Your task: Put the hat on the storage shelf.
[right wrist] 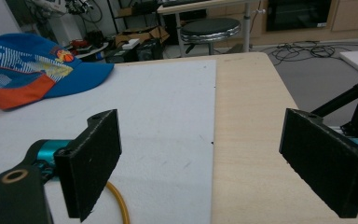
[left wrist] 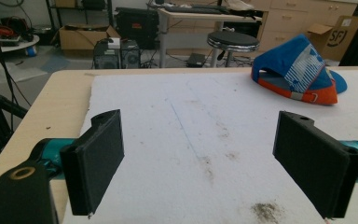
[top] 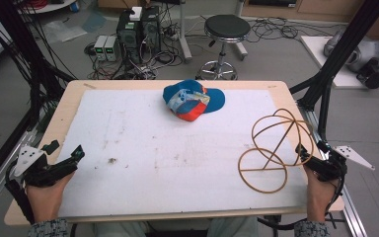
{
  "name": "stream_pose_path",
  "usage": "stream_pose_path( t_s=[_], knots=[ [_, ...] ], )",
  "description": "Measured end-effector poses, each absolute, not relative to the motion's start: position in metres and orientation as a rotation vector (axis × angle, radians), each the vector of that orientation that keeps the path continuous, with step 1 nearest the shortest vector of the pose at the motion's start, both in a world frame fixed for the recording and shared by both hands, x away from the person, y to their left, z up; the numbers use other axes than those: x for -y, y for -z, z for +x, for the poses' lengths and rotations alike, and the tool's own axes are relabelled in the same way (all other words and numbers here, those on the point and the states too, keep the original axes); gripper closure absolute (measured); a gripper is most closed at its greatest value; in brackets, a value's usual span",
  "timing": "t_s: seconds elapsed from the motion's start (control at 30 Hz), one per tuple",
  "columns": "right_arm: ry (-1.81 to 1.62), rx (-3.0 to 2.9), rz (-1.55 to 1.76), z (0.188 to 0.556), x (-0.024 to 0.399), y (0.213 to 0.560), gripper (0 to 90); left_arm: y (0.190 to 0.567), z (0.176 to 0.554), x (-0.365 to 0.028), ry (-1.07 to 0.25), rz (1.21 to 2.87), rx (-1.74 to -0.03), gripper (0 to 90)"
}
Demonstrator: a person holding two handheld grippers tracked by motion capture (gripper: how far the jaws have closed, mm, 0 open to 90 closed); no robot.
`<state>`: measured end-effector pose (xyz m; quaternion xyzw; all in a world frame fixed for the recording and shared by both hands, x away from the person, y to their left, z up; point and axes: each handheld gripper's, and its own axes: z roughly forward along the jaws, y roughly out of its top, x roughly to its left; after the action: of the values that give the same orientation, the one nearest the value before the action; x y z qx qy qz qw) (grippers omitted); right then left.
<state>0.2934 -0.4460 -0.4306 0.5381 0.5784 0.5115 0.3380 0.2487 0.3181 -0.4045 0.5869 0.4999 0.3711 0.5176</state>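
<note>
My left gripper (top: 64, 160) rests at the near left table (top: 74, 91) edge and my right gripper (top: 308, 158) at the near right, both with jaws spread and empty. Just beside the right one stands the wire frame (top: 274, 148); far centre lies the cap (top: 193, 100), seemingly untouched, so I judge all work remains.

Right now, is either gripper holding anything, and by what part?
Nothing is held. The left gripper and right gripper both stand open, with nothing between their jaws.
</note>
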Motion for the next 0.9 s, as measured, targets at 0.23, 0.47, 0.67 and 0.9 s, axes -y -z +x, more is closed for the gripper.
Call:
stream_pose_path(
  t_s=[0.23,0.47,0.67,0.9],
  knots=[
    [-1.343,-1.499,1.405,0.291,0.446,0.430,11.8,0.395,0.258,-0.304,-0.887,1.442,-1.150,16.8],
    [-1.337,-1.508,1.397,0.290,0.445,0.430,11.8,0.376,0.279,-0.283,-0.880,1.486,-1.080,16.9],
    [-1.342,-1.497,1.412,0.287,0.448,0.430,11.9,0.362,0.301,-0.274,-0.886,1.490,-1.048,17.8],
    [-1.337,-1.502,1.412,0.287,0.450,0.432,11.8,0.355,0.334,-0.264,-0.889,1.529,-1.005,17.7]
  ],
)
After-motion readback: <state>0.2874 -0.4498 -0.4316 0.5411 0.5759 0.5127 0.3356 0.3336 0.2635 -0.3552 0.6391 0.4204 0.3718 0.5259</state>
